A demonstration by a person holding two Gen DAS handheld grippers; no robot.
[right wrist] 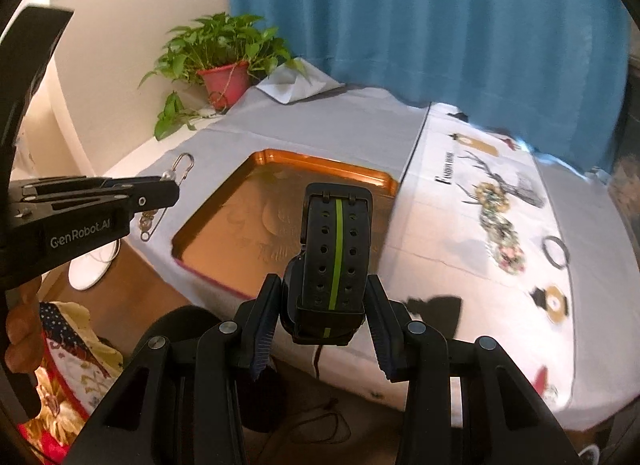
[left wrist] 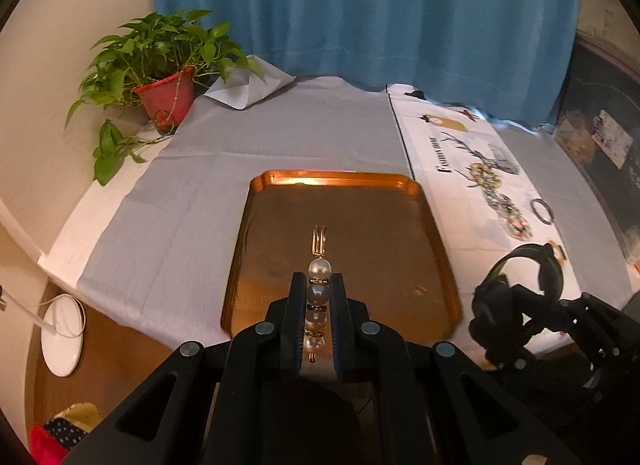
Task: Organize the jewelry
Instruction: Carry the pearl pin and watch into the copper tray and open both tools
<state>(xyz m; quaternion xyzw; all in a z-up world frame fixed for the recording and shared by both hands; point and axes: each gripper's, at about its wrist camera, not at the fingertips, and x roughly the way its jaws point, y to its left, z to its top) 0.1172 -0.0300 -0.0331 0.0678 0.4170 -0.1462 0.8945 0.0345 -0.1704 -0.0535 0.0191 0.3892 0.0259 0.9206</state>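
Observation:
My left gripper is shut on a pearl pin, a row of white pearls with a gold clasp sticking out past the fingertips. It hangs over the near half of the copper tray. My right gripper is shut on a black watch with a green stripe down its strap, held upright above the table's front edge, just right of the tray. In the right wrist view the left gripper comes in from the left with the pearl pin. In the left wrist view the watch shows at the right.
On the white printed cloth to the right lie beaded bracelets, a dark bangle and a gold and black piece. A potted plant stands at the back left corner. A blue curtain hangs behind the table.

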